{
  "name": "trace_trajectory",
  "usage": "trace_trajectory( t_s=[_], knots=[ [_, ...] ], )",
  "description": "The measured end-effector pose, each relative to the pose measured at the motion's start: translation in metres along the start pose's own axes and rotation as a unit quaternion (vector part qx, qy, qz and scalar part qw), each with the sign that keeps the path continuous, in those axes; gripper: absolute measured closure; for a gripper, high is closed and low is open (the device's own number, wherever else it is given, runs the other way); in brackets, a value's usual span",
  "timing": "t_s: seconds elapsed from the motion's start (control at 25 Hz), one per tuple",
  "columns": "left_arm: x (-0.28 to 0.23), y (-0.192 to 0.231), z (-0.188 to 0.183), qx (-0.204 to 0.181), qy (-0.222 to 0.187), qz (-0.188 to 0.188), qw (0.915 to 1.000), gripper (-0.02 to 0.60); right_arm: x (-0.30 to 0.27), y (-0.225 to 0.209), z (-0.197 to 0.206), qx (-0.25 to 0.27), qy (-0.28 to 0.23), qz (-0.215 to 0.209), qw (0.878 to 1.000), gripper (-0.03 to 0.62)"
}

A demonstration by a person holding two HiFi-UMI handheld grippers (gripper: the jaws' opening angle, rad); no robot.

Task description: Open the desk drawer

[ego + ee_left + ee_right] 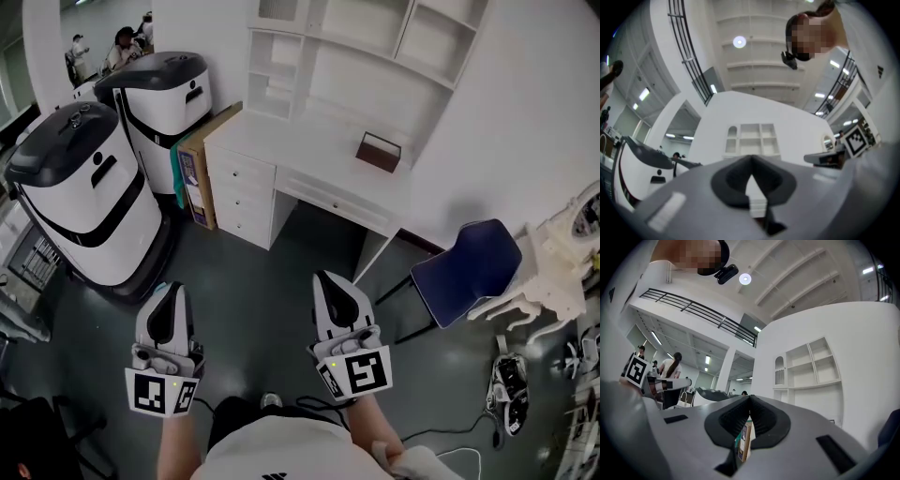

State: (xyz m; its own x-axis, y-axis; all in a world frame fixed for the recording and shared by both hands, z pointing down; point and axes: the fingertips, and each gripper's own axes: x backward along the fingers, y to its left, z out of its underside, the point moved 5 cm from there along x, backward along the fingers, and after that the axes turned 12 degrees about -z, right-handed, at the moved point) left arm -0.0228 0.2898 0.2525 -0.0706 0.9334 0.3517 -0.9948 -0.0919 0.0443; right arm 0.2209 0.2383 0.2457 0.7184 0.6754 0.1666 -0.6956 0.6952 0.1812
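Note:
A white desk (281, 141) with a shelf hutch stands against the far wall. A shallow drawer (330, 201) sits under its top, and a stack of three drawers (240, 193) forms its left side; all look closed. My left gripper (173, 287) and right gripper (327, 277) hover over the dark floor, well short of the desk, both pointing toward it. Both are shut and hold nothing. In the left gripper view the jaws (751, 158) meet in front of the hutch (752, 139). In the right gripper view the jaws (749, 397) also meet, with the hutch (808, 364) to the right.
Two large white-and-black machines (82, 192) (161, 94) stand left of the desk, with a flat cardboard box (199, 167) leaning between. A brown box (379, 151) sits on the desktop. A blue chair (466, 267), white ornate furniture (553, 251) and shoes (510, 394) are at the right.

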Motion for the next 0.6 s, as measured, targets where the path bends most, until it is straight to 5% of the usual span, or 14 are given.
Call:
trace_trajectory(
  t_s=[0.6],
  knots=[
    [-0.126, 0.073, 0.065, 0.021, 0.019, 0.031, 0.9991, 0.577, -0.121, -0.05, 0.051, -0.012, 0.01, 0.045, 0.999, 0.592]
  ],
)
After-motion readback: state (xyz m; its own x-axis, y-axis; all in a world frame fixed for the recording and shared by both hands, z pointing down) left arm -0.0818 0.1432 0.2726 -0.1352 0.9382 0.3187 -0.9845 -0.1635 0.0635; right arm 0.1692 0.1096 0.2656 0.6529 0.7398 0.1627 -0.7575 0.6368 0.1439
